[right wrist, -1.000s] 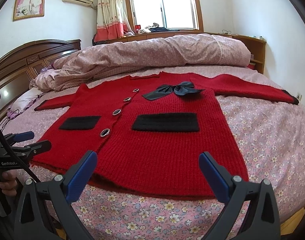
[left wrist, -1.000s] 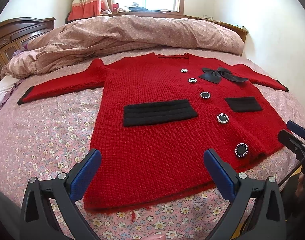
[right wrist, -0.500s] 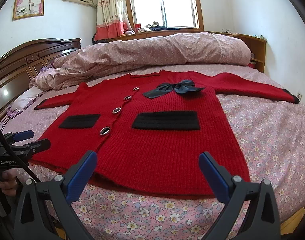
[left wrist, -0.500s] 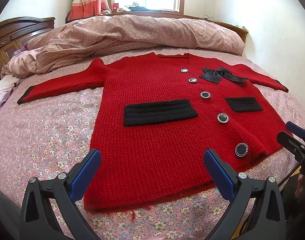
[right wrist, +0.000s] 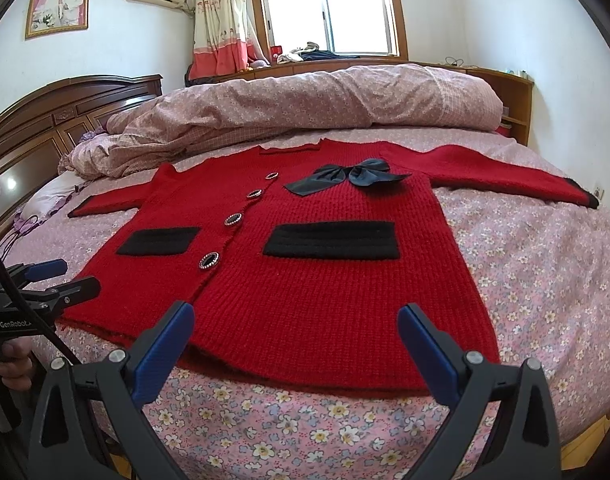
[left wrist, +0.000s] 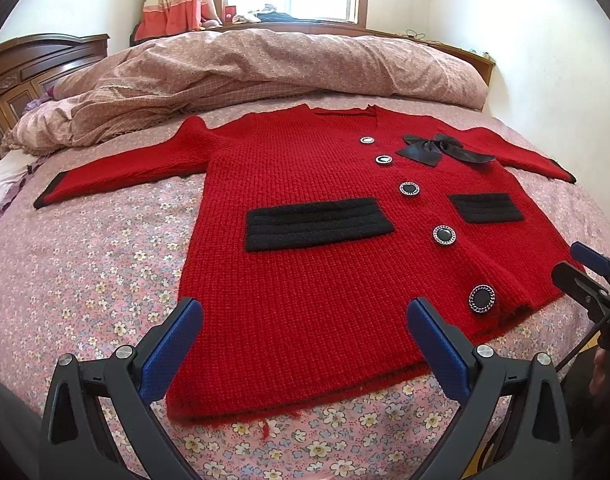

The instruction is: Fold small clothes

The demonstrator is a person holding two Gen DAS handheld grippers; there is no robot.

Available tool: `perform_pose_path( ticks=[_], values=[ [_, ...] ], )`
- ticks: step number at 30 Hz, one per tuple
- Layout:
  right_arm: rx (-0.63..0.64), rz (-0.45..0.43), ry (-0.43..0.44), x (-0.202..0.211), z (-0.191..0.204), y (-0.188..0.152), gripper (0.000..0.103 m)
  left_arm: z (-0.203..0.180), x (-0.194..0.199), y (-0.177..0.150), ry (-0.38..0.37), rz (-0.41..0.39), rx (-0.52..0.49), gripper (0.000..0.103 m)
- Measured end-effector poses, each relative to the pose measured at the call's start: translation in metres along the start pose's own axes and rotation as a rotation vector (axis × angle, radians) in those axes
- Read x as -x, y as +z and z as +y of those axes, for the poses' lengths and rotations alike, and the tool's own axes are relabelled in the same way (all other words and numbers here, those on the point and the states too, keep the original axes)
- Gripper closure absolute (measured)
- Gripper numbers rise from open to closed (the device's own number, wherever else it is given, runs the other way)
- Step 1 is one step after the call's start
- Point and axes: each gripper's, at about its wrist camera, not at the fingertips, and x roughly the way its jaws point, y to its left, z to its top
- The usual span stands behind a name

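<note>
Cardigan: red knit cardigan [left wrist: 325, 272] lies flat on the floral bedsheet [left wrist: 85, 272], sleeves spread toward 9 and 3 o'clock.
Trim: black bow [right wrist: 345, 176] at 12 o'clock, two black pocket flaps, five round buttons.
Left claw [left wrist: 305, 344]: wide, empty, above hem.
Right claw [right wrist: 297, 344]: wide, empty.

A: How does the left gripper [left wrist: 305, 344] stand?

B: Its jaws are spread wide, blue pads facing each other, nothing between them. In the right wrist view it shows at the left edge [right wrist: 53, 280], low and level, fingers pointing inward.

A: And the right gripper [right wrist: 295, 344]?

B: The same: jaws wide apart, empty. The left wrist view catches it at the right edge [left wrist: 585, 268].

A: Any hand visible?

B: A hand [right wrist: 11, 364] wraps the left gripper's handle, fingers curled round it. The other hand is too dark to make out.
</note>
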Motion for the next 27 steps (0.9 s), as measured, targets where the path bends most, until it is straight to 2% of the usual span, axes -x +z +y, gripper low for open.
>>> perform_pose_path(
  ticks=[27],
  values=[
    [0.004,0.005,-0.008,0.0021,0.0002,0.0003,0.000,-0.0004,0.0000,-0.0002,0.001,0.002,-0.001,0.004]
  ],
)
